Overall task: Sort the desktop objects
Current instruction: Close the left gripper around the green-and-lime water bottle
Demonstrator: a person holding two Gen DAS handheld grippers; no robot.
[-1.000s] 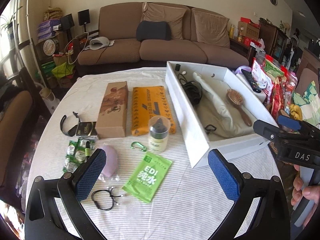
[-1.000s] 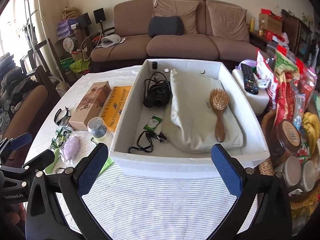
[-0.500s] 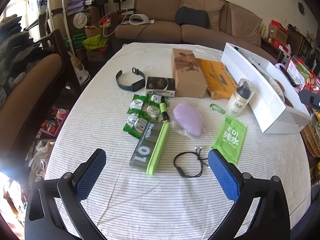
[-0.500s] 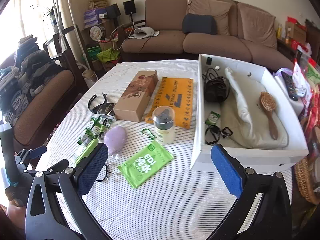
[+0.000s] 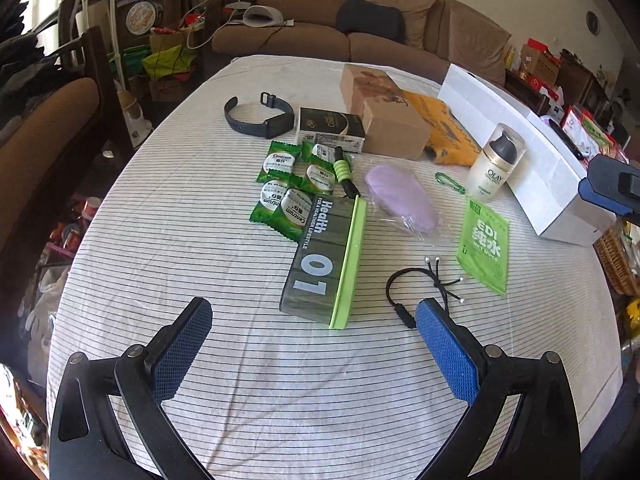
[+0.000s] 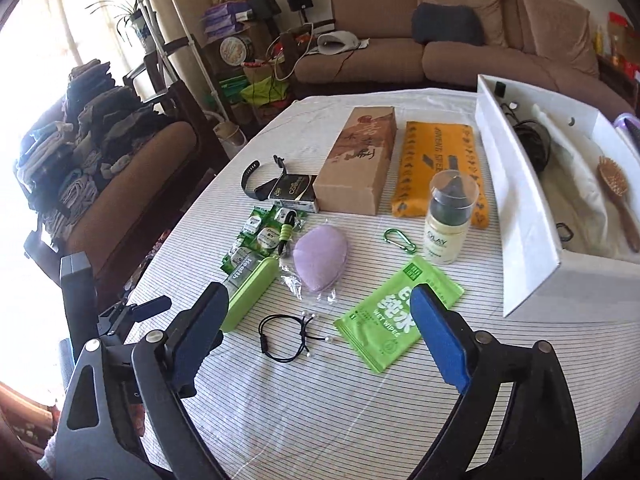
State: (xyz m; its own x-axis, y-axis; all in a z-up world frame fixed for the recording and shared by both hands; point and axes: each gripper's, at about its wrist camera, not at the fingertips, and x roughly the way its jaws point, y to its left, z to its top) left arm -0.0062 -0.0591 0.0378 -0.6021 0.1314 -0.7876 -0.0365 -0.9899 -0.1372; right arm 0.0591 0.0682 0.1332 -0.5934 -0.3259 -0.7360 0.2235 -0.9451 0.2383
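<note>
Loose items lie on the striped tablecloth: a green and grey pill box (image 5: pixel 324 260) (image 6: pixel 250 292), a black cord bracelet (image 5: pixel 420 284) (image 6: pixel 290 334), a green wet-wipes packet (image 5: pixel 484 244) (image 6: pixel 394 312), a lilac pouch (image 5: pixel 402 198) (image 6: pixel 320 258), an Olay bottle (image 5: pixel 494 164) (image 6: pixel 448 220), green sachets (image 5: pixel 286 192), a carabiner (image 6: pixel 398 238) and a smart band (image 5: pixel 258 120). A white storage box (image 5: pixel 520 148) (image 6: pixel 528 216) stands at the right. My left gripper (image 5: pixel 314 322) is open, just short of the pill box. My right gripper (image 6: pixel 316 308) is open above the bracelet and wipes.
A brown carton (image 6: pixel 360 164), a yellow packet (image 6: pixel 438 168) and a small black box (image 6: pixel 294 192) lie further back. The white box holds a hairbrush (image 6: pixel 616 196), cloth and cables. Chairs stand at the left (image 6: pixel 132 184), a sofa (image 6: pixel 440 40) behind, a basket (image 5: pixel 618 264) at the right.
Both grippers have swung left, away from the white box, toward the loose items. The left one now faces the pill box, the right one the bracelet and wipes. Both stayed open.
</note>
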